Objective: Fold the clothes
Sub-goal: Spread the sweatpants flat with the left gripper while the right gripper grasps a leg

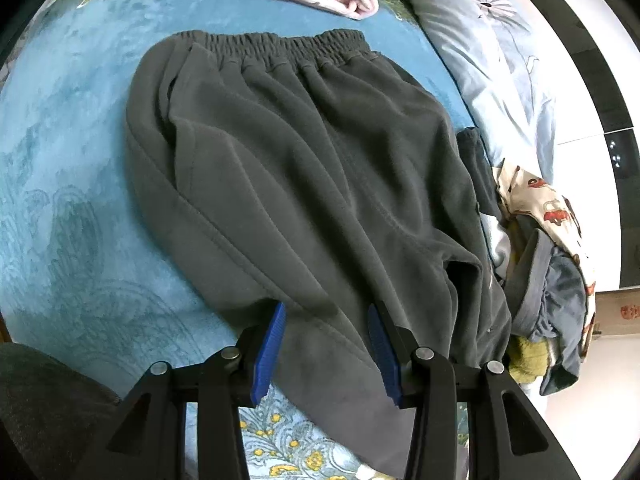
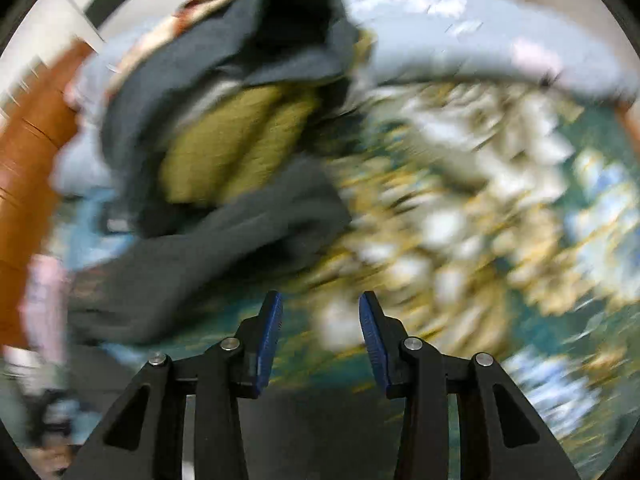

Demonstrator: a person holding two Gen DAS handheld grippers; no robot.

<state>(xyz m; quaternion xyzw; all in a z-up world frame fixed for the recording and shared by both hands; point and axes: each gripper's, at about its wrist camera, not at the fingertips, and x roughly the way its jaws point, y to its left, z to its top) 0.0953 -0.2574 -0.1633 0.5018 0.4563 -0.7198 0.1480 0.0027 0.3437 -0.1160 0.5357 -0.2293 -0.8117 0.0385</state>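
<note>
We saw grey trousers (image 1: 304, 184) flanked by bare bedspread (image 1: 72, 168); left gripper (image 1: 330, 344) and right gripper (image 2: 320, 336) gaped wide, gripping nothing.

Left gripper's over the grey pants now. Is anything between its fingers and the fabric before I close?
Nothing visible does. The left gripper is open, its blue fingers straddling the lower part of the grey pants, with only that fabric between them on the blue bedspread.

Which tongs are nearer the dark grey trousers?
Left. The left tongs straddle the dark grey trousers at their lower end; the right tongs hang open over the patterned bedspread, beside them.
</note>
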